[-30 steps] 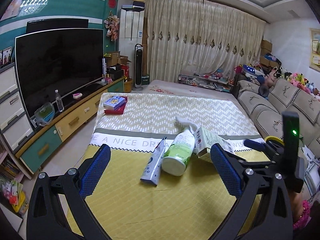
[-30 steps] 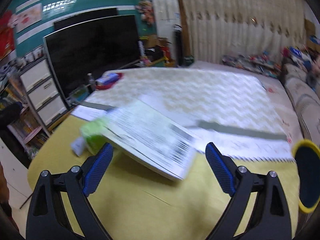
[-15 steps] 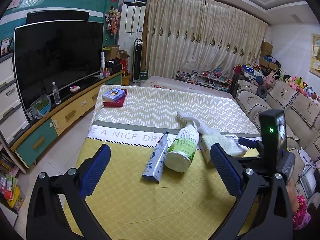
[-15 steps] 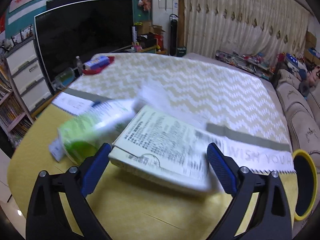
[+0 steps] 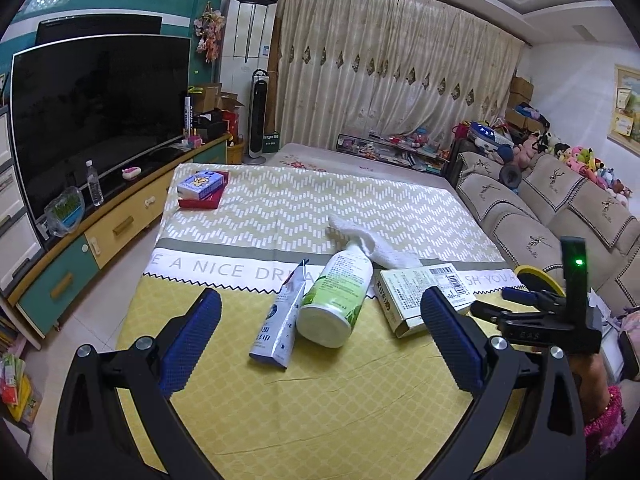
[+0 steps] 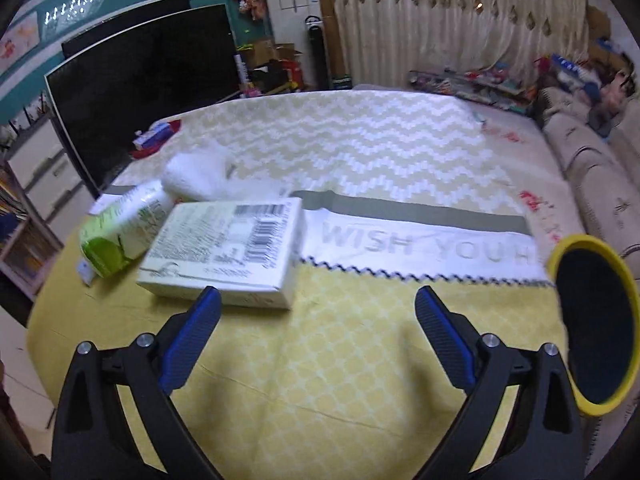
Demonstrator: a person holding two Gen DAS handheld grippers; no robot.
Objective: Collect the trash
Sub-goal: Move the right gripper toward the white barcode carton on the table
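My left gripper (image 5: pixel 320 332) hangs over the near end of the table, its blue-padded fingers (image 5: pixel 191 334) spread wide and holding nothing. My right gripper (image 6: pixel 318 330) is likewise spread wide and empty, low over the yellow patterned tablecloth (image 6: pixel 360 360).

The trash lies in a cluster just ahead of the left gripper. A flattened white-and-blue tube (image 5: pixel 282 322) lies on its side, touching the left flank of a white plastic bottle with a green label (image 5: pixel 336 300), which also lies down with its base toward me. A crumpled white tissue (image 5: pixel 372 244) sits at the bottle's far end. To the right of the bottle is a flat white cardboard box with printed text and a barcode (image 5: pixel 420 292).

From the right wrist view the same box (image 6: pixel 228 248) sits just beyond my left finger (image 6: pixel 190 336), slightly blurred, with the bottle (image 6: pixel 120 232) beside it on the left and the tissue (image 6: pixel 200 176) behind both.

A yellow-rimmed black disc (image 6: pixel 596 324) shows at the right edge of that view. Far across the table a blue box rests on a red tray (image 5: pixel 202 192). A large black television (image 5: pixel 96 116) stands on the left.
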